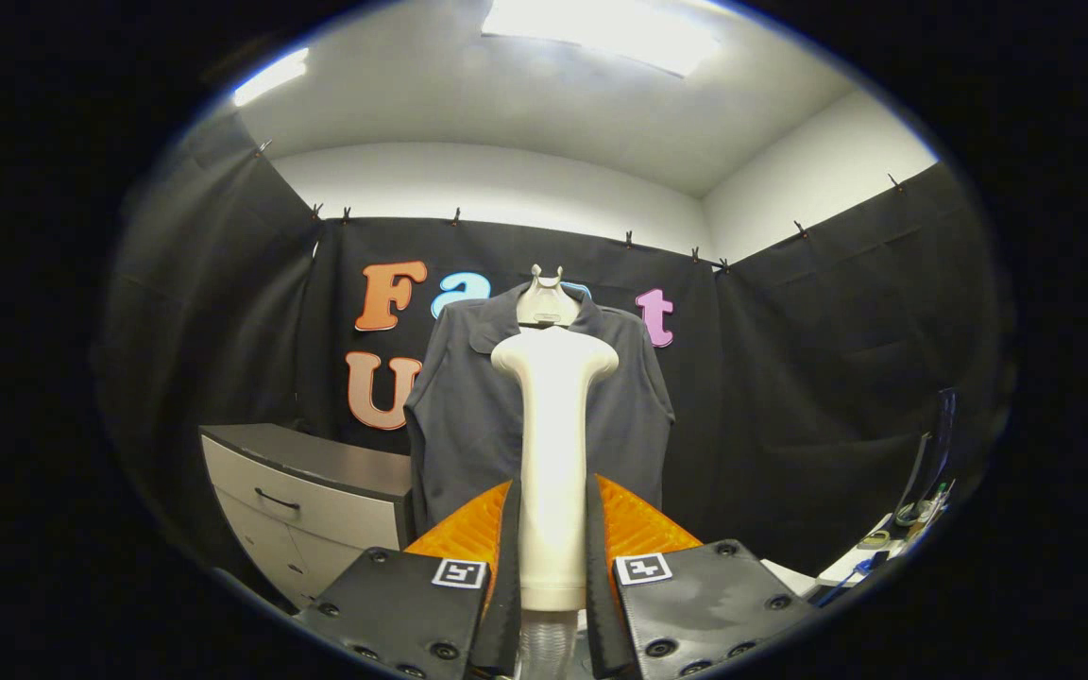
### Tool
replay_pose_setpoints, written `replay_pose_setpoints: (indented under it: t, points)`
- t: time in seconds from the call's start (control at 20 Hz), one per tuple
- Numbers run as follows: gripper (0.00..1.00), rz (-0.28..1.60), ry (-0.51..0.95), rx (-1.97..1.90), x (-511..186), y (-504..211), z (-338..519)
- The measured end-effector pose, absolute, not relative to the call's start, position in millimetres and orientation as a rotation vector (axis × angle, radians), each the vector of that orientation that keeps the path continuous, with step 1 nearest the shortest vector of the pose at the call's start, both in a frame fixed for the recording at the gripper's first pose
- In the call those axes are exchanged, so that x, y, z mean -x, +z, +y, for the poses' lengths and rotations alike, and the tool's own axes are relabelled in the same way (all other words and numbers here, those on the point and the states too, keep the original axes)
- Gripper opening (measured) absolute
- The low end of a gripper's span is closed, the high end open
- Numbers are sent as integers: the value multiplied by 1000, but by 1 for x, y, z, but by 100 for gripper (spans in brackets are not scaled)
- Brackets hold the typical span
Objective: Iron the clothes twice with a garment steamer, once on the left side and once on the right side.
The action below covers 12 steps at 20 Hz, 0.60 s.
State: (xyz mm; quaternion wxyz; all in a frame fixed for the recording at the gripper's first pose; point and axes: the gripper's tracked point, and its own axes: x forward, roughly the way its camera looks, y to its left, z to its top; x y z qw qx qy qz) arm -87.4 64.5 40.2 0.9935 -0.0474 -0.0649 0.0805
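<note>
A: Jaws of the gripper (553, 567)?
B: Closed on the garment steamer (553, 444), one finger pressing each side of the white handle. Held upright between them, head at 12 o'clock, rising just ahead of the fingers.

A: Pose of the gripper?
B: Level, pointing straight forward at the shirt (468, 416). Both fingers about the same height, at 5 and 7 o'clock of the steamer handle. A clear hose end visible under the handle, at 6 o'clock.

A: Place of the clothes?
B: Dark grey shirt hanging on a pale hanger (544, 297), beyond the steamer, in front of the black booth wall. Steamer head covering the middle of the chest, just under the collar. Touching the cloth or not: cannot tell.

A: Around it?
B: Grey cabinet (303, 491) with drawers at 8 o'clock of the shirt. A desk (851, 567) with small things at 4 o'clock, too small to name. Ceiling light at 12 o'clock.
</note>
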Motion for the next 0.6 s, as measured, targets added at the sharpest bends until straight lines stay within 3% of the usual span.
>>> replay_pose_setpoints:
  t: [0.6]
  points:
    - [36, -112, 176, 68, 92, 37, 74]
